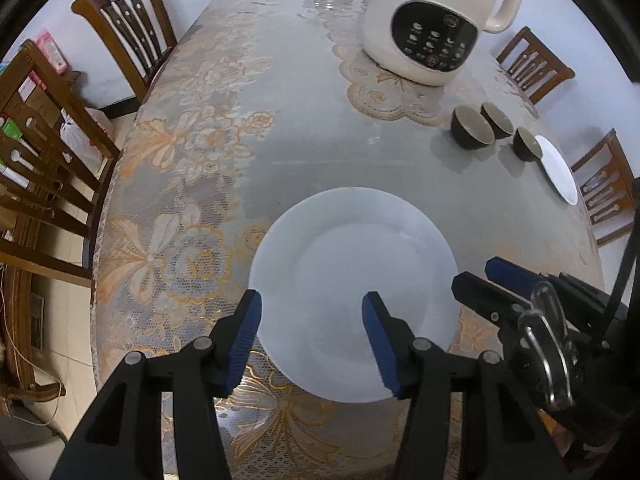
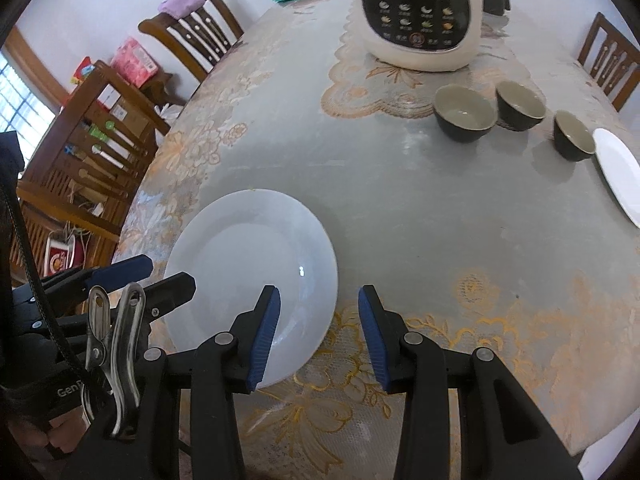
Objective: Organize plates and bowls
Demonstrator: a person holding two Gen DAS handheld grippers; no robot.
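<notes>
Carefully: both tongs, left [image 1: 311, 322] and right [image 2: 319, 316], hang released over the plate [image 1: 352, 264]. It's glazed, slippery, breakable; pinch its near rim.

White walls; dark wooden chairs [image 1: 128, 32] at upper left; floral lace tablecloth [image 1: 192, 208] covers table; window [image 2: 20, 100] at left edge.

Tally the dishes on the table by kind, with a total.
White plates: 2, the near plate and the far plate.
Dark bowls: 3, namely the left bowl, the middle bowl and the right bowl.
Total: 5 dishes.
</notes>
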